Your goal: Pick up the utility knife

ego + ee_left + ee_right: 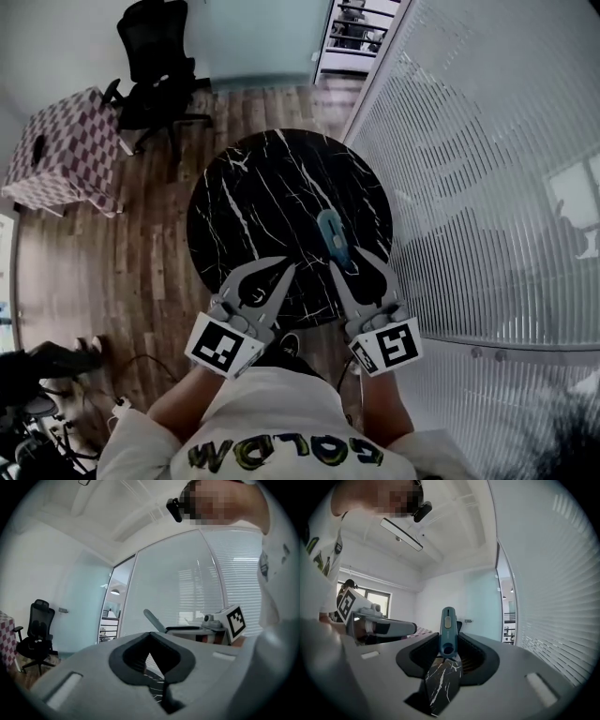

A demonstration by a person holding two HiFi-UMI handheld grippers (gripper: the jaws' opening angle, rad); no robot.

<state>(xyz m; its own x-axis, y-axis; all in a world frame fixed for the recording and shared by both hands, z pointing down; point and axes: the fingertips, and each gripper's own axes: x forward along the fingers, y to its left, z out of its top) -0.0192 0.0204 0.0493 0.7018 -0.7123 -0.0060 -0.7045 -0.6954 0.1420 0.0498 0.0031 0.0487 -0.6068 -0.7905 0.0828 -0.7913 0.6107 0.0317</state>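
Note:
The teal utility knife is off the round black marble table and held in the air, with my right gripper shut on its rear end. In the right gripper view the knife sticks straight out from between the dark pads, and the table shows far below through the gap. My left gripper hangs beside it on the left, shut with its tips together and nothing in it. The left gripper view shows the knife jutting from the right gripper.
A black office chair and a checkered box stand on the wooden floor beyond the table. A glass wall with blinds runs along the right side. Cables and dark gear lie at the lower left.

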